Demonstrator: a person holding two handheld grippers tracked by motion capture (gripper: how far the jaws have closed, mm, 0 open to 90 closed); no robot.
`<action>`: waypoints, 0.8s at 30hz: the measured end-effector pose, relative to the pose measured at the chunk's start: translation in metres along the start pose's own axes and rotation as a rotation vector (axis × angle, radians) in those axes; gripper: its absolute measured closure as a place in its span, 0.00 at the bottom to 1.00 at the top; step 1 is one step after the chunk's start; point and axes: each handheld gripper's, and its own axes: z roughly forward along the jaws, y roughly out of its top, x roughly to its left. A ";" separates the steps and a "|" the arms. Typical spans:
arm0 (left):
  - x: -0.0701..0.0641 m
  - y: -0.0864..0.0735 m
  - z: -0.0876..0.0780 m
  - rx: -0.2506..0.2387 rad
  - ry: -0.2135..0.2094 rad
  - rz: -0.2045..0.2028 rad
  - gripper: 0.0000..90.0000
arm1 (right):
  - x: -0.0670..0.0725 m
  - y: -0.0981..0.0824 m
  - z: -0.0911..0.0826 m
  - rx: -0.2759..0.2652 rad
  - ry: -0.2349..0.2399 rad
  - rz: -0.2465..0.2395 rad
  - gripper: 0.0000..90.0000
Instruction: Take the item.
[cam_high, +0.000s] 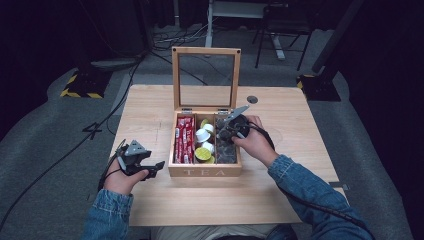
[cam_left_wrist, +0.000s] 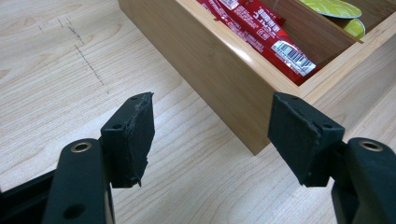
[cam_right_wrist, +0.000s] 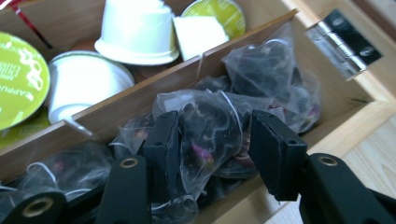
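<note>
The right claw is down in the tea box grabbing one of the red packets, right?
Not the red packets. The right claw is down in the tea box, but around a clear tea bag of dark leaves, as the right gripper view shows.

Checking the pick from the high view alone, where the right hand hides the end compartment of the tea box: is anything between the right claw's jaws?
Observer: Yes. A clear mesh tea bag of dark dried flowers fills the gap of the right claw. I cannot tell whether the pads squeeze it.
Operator: Any more bags around it?
Observer: Several more bags lie heaped in that compartment, up to the metal hinge.
Operator: And the left claw?
Observer: The left claw is open with nothing between its jaws, aimed at the tea box corner above the table.
</note>
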 end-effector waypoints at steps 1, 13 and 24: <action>0.000 0.000 0.000 -0.001 0.000 0.000 0.36 | 0.001 0.000 0.001 0.005 0.002 -0.007 0.59; 0.000 0.001 0.001 -0.002 -0.001 0.003 0.36 | 0.008 0.001 -0.003 -0.016 0.023 -0.034 0.85; 0.001 0.000 0.001 -0.004 -0.001 -0.006 0.36 | 0.000 0.001 -0.022 -0.118 0.071 0.042 0.85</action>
